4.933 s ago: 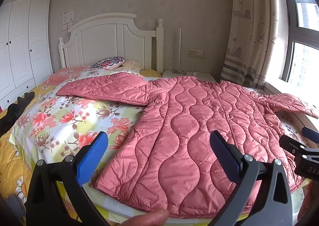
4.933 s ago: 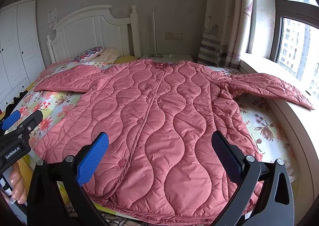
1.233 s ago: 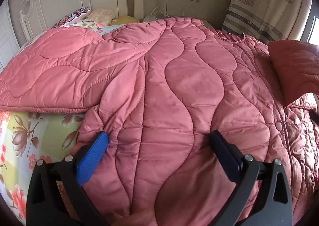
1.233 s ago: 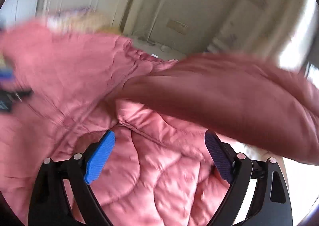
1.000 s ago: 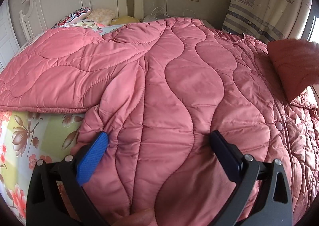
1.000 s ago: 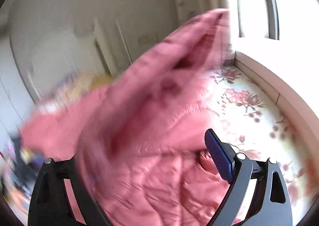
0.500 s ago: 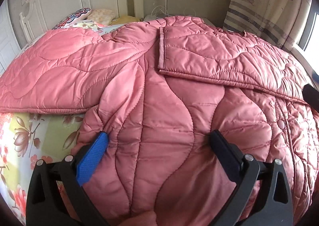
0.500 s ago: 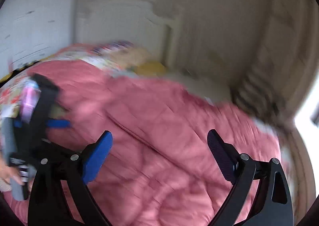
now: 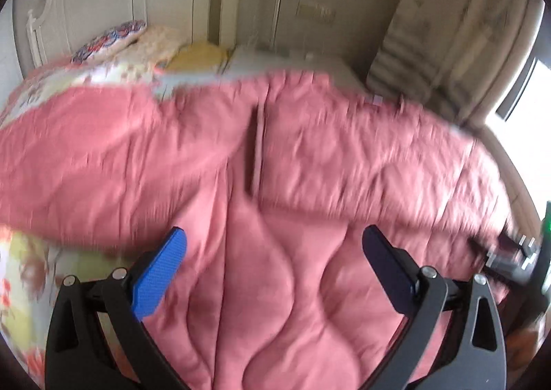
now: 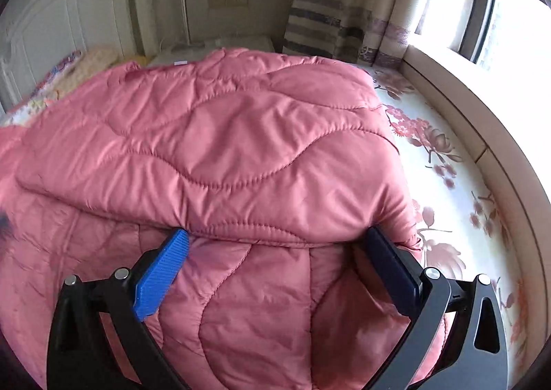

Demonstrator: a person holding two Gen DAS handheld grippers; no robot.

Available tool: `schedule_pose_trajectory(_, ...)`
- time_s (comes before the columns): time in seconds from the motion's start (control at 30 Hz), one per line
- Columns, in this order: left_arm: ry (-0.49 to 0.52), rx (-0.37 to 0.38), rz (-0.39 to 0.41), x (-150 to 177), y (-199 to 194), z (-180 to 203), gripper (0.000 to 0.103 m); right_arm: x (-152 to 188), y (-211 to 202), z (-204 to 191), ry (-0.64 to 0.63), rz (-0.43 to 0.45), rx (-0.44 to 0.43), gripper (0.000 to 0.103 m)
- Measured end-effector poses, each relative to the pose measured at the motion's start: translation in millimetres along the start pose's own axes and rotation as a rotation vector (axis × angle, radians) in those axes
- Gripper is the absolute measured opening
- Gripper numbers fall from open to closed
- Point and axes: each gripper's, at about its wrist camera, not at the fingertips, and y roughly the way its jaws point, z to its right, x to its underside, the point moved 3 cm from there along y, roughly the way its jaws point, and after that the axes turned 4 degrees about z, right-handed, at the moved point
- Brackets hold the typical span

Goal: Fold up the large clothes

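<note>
Pink quilted coat (image 10: 213, 135) lies spread across the floral-sheeted bed (image 10: 444, 162), its body reaching from the near edge toward the white headboard (image 10: 51, 14) — and its right sleeve (image 10: 220, 162), which moments ago hung out toward the window side, now lies folded flat across the chest. The right gripper (image 10: 275, 266) has just been opening its jaws and now stands with them wide apart just short of the folded sleeve's near edge; the dark pad looks close to the fabric at the sleeve's root, but nothing is pinched between the pads. That release marks the first fold as laid down. In the left wrist view, blurred by motion, the sleeve's cuff end shows as a straight seam near the coat's midline, while the left sleeve (image 9: 75, 162) is still stretched out over the sheet toward the pillows (image 9: 113, 39). The left gripper (image 9: 275, 269) hovers over the lower front of the coat, jaws spread and empty, having lifted a little off the fabric it was close to a second ago. Judging by the layout, the matching fold of the left sleeve comes next, then the body. The coat itself is puffy and slick-looking, stitched in wavy lines, with a glossy shell that may slide — the folded sleeve sits high and rounded rather than creased.
</note>
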Motion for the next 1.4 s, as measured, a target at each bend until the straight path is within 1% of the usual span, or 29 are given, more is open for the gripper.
schedule_pose_trajectory(0.07,-0.004,0.000,0.008,-17,10,2,0.101,4,2,7,0.019,-0.005,-0.028,0.099)
schedule_pose_trajectory(0.17,-0.039,-0.052,-0.033,-30,38,-6,0.101,6,-5,13,0.054,-0.011,-0.065,0.099)
schedule_pose_trajectory(0.2,-0.068,-0.056,-0.063,-32,51,-10,0.101,6,-4,14,0.060,-0.011,-0.072,0.099)
schedule_pose_trajectory(0.27,-0.114,-0.051,-0.095,-31,62,-16,0.100,6,-4,14,0.062,-0.012,-0.073,0.099)
schedule_pose_trajectory(0.33,-0.118,-0.072,-0.086,-28,68,-17,0.100,6,-5,13,0.061,-0.013,-0.072,0.099)
schedule_pose_trajectory(0.37,-0.102,-0.086,-0.076,-28,69,-16,0.097,5,-4,13,0.063,-0.013,-0.074,0.099)
schedule_pose_trajectory(0.4,-0.079,-0.107,-0.064,-26,69,-14,0.092,6,-4,13,0.063,-0.013,-0.074,0.099)
schedule_pose_trajectory(0.47,-0.046,-0.147,-0.045,-25,68,-11,0.070,5,-4,12,0.063,-0.013,-0.074,0.099)
schedule_pose_trajectory(0.5,-0.045,-0.138,-0.040,-24,65,-9,0.063,5,-4,12,0.062,-0.013,-0.073,0.099)
schedule_pose_trajectory(0.53,-0.055,-0.116,-0.039,-24,63,-9,0.052,5,-4,12,0.062,-0.013,-0.073,0.099)
schedule_pose_trajectory(0.57,-0.066,-0.102,-0.036,-24,61,-9,0.038,5,-3,12,0.063,-0.013,-0.073,0.099)
schedule_pose_trajectory(0.6,-0.077,-0.074,-0.031,-23,58,-9,0.028,6,-4,12,0.063,-0.012,-0.074,0.099)
schedule_pose_trajectory(0.63,-0.077,-0.060,-0.027,-22,55,-8,0.009,6,-4,12,0.062,-0.012,-0.073,0.099)
schedule_pose_trajectory(0.73,-0.029,-0.066,0.026,-21,37,3,0.005,6,-3,13,0.064,-0.013,-0.073,0.099)
schedule_pose_trajectory(0.8,-0.016,-0.069,0.057,-18,23,8,0.005,6,-3,12,0.063,-0.013,-0.073,0.099)
schedule_pose_trajectory(0.9,-0.065,-0.064,0.068,-11,7,3,0.005,5,-3,12,0.063,-0.013,-0.073,0.099)
schedule_pose_trajectory(0.97,-0.090,-0.071,0.055,-6,8,-2,0.007,5,-3,12,0.062,-0.013,-0.074,0.099)
schedule_pose_trajectory(1.03,-0.047,-0.112,0.010,-4,25,-5,0.012,5,-2,12,0.061,-0.014,-0.073,0.099)
schedule_pose_trajectory(1.07,-0.027,-0.125,-0.018,-1,35,-7,0.026,4,-2,13,0.061,-0.015,-0.072,0.099)
schedule_pose_trajectory(1.1,-0.015,-0.129,-0.039,1,42,-9,0.032,4,-2,13,0.061,-0.015,-0.072,0.099)
schedule_pose_trajectory(1.13,-0.012,-0.129,-0.024,2,41,-10,0.039,4,-2,13,0.062,-0.015,-0.074,0.099)
schedule_pose_trajectory(1.17,-0.014,-0.132,0.008,1,35,-9,0.056,4,-2,13,0.064,-0.014,-0.075,0.099)
schedule_pose_trajectory(1.2,-0.022,-0.135,0.044,1,29,-10,0.065,4,-2,13,0.067,-0.012,-0.079,0.099)
schedule_pose_trajectory(1.23,-0.039,-0.139,0.102,-1,19,-9,0.078,4,-3,13,0.073,-0.008,-0.087,0.099)
schedule_pose_trajectory(1.27,-0.059,-0.153,0.167,-1,8,-8,0.084,4,-4,14,0.082,0.000,-0.100,0.099)
schedule_pose_trajectory(1.3,-0.076,-0.157,0.231,-2,-3,-5,0.086,4,-7,18,0.107,0.020,-0.129,0.099)
schedule_pose_trajectory(1.33,-0.071,-0.138,0.258,-1,-8,-1,0.089,4,-10,23,0.132,0.039,-0.155,0.099)
schedule_pose_trajectory(1.37,-0.044,-0.112,0.265,0,-9,5,0.089,4,-15,27,0.160,0.062,-0.180,0.099)
schedule_pose_trajectory(1.4,0.007,-0.093,0.256,2,-7,13,0.089,4,-25,37,0.220,0.122,-0.219,0.098)
